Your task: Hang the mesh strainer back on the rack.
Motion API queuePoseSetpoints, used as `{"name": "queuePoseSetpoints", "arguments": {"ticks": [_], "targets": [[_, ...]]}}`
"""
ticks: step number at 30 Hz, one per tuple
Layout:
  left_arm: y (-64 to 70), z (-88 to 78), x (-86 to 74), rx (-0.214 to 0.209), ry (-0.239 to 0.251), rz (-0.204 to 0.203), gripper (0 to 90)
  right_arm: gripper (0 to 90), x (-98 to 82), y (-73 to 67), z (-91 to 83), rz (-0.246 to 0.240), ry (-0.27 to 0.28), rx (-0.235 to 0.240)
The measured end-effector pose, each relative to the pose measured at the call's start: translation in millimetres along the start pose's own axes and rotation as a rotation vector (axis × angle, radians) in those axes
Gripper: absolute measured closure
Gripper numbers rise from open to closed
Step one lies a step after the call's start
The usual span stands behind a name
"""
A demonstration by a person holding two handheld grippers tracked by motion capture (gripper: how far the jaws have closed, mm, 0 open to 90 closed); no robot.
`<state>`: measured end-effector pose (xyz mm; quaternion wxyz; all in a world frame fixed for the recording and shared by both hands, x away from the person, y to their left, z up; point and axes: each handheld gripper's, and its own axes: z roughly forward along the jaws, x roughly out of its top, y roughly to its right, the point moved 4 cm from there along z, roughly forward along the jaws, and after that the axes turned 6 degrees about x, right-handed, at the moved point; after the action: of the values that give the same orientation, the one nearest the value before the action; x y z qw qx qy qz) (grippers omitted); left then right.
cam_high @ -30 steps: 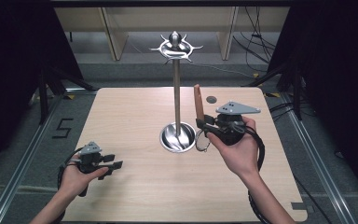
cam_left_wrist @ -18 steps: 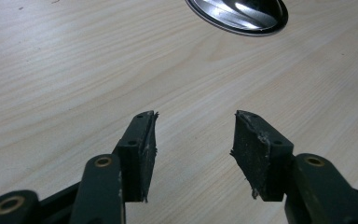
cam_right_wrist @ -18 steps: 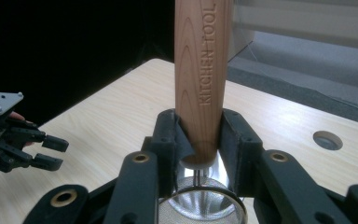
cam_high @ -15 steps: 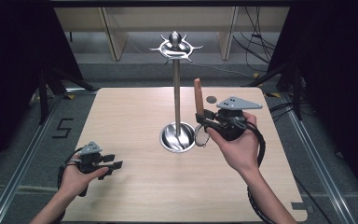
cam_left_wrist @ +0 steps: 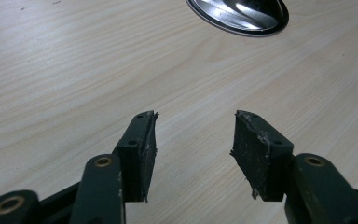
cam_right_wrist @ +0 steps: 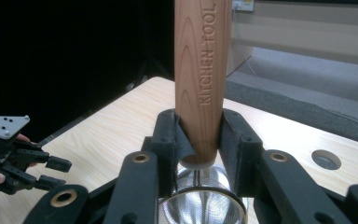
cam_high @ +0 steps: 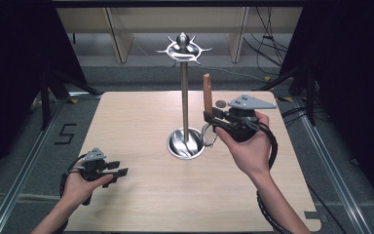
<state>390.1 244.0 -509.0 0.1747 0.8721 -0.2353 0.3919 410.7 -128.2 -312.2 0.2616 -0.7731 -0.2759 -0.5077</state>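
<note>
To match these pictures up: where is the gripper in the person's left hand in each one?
High view: left gripper at lower left, over the table.
Left gripper view: left gripper at bottom centre, jaws open above the table.
Right gripper view: left gripper at the left edge.
Shared landmark: the table.

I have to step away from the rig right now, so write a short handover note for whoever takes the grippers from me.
Right gripper: shut on the wooden handle of a kitchen tool, held upright beside the pole of the metal hook stand, above its base dish; the wire end hangs below the jaws.
Left gripper: open, holding nothing, low over the table at its near left.
Done: the tool is picked up.
Left: probably hanging it on one of the hooks at the stand's top, none of which carries anything yet.
</note>
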Motion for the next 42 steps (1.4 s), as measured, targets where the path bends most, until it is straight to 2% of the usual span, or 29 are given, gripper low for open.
{"name": "queuePoseSetpoints", "arguments": {"ticks": [4,5,7,10,11,13,17,18,21,23,29,31,33,36,41,42], "targets": [[0.0,-0.2,0.2,0.002,0.002,0.0,48.0,69.3,2.9,-1.8,-1.3,0.011,0.001,-0.003],[-0.1,-0.2,0.1,0.001,0.002,0.001,48.0,69.3,4.0,-1.9,-1.1,0.012,0.015,-0.005],[0.0,-0.7,0.1,-0.002,-0.005,-0.008,48.0,69.3,5.8,-1.5,-0.7,-0.004,0.021,0.002],[0.3,-0.3,0.3,0.002,0.006,-0.014,48.0,69.3,6.2,-4.3,-1.2,0.028,0.009,-0.003],[-0.3,-0.7,0.5,0.003,0.007,-0.001,48.0,69.3,6.7,-3.8,-0.5,0.018,0.018,-0.001],[0.1,-0.8,0.1,-0.001,-0.002,-0.013,48.0,69.3,7.6,-2.5,0.0,-0.003,0.024,-0.005],[-0.1,-0.9,0.3,0.001,0.001,-0.006,47.9,69.3,9.7,-2.4,-0.4,0.004,0.033,-0.008],[-0.1,-0.9,0.2,0.001,0.001,-0.006,47.9,69.3,9.9,-4.1,-0.4,0.019,0.026,0.003],[-0.4,-0.8,0.4,0.008,0.007,-0.002,47.9,69.3,12.5,-3.2,-0.5,0.013,0.038,-0.004],[0.0,-1.1,0.5,0.014,0.006,-0.006,47.9,69.3,14.2,-2.4,0.1,-0.008,0.046,-0.01],[0.0,-1.3,0.5,0.013,0.005,0.0,47.9,69.3,16.8,-5.2,0.2,0.019,0.037,-0.005],[-0.1,-1.4,0.4,0.013,0.004,0.0,47.9,69.3,18.2,-3.2,1.4,-0.014,0.052,-0.008],[-0.2,-1.4,0.5,0.013,0.005,0.0,47.9,69.3,18.6,-4.2,1.3,0.0,0.045,-0.008],[0.1,-1.0,0.4,0.0,0.003,-0.002,47.9,69.3,21.2,-4.2,1.7,-0.007,0.05,-0.015],[0.3,-1.3,0.4,0.012,0.004,-0.001,47.9,69.3,23.9,-4.7,3.0,-0.004,0.049,-0.007],[0.2,-1.0,0.4,0.001,0.005,0.0,47.9,69.3,25.0,-4.7,3.9,-0.003,0.053,-0.015]]}}
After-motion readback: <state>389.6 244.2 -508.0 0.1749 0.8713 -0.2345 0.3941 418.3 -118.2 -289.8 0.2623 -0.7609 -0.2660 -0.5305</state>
